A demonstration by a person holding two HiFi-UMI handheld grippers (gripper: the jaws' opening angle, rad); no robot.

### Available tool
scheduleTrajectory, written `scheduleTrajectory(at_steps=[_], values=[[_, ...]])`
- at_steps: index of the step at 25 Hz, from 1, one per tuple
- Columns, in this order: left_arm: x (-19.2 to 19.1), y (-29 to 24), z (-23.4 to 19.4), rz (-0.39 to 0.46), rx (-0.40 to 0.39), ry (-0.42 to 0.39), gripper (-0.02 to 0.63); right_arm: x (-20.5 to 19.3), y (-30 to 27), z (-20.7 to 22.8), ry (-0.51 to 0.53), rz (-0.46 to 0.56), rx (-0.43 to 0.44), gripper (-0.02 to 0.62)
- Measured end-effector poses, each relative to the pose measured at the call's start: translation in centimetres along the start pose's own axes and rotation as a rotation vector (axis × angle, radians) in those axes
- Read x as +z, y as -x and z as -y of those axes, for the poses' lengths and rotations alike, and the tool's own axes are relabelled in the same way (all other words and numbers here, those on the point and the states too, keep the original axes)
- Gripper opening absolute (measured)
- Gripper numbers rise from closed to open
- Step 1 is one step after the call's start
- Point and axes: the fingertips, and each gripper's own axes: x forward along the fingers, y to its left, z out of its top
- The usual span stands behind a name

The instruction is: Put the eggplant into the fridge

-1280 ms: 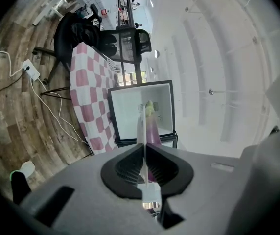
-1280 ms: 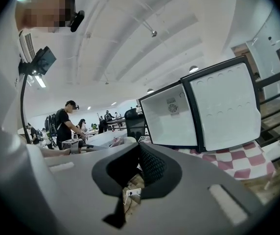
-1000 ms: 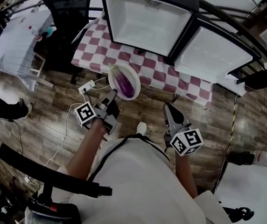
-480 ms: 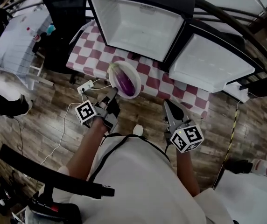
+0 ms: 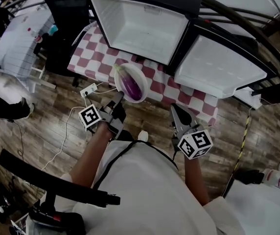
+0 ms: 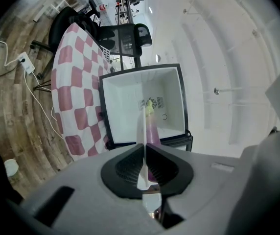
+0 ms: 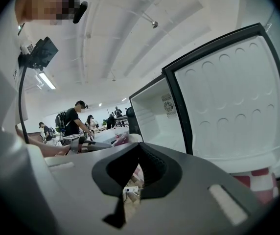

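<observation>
The left claw (image 5: 119, 101) is pinching the near rim of a white plate (image 5: 140, 73), its jaws squeezing together on the thin edge, as the left gripper view shows edge-on. The plate is hanging level over the near edge of the checked surface (image 5: 100, 53); whether it is resting on the cloth I cannot tell. The eggplant (image 5: 130, 85) is lying lengthwise on the plate, green cap pointing toward the fridge (image 5: 137, 28). The fridge is standing open and looking bare inside, directly beyond the plate. The eggplant is probably behaving as a light, firm thing with glossy, slippery skin, so it is likely rolling or sliding easily if the plate tips. Carried by one edge, the load is levering on the pinch, so keeping the plate flat is mattering most. If the eggplant is being taken by itself, the thick middle of the body is offering the steadiest hold, across its width, not the tapering cap end. The right claw (image 5: 178, 115) is hanging well apart to the right, pressed together on nothing, pointing toward the open door (image 5: 218, 65).
</observation>
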Motion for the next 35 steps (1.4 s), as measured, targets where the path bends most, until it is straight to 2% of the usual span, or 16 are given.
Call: scheduleTrajectory(at_steps=[22,35], values=[[1.0,1.0,-0.8,0.032,0.017,0.002,0.021,-0.9,-0.5,-0.3,-0.01,-0.015,0.013,0.008],[4.5,-4.8,-1.8,-0.06,0.01,-0.002,0.023,0.7,-5.6,2.1,-0.025,-0.014,-0.045,0.008]])
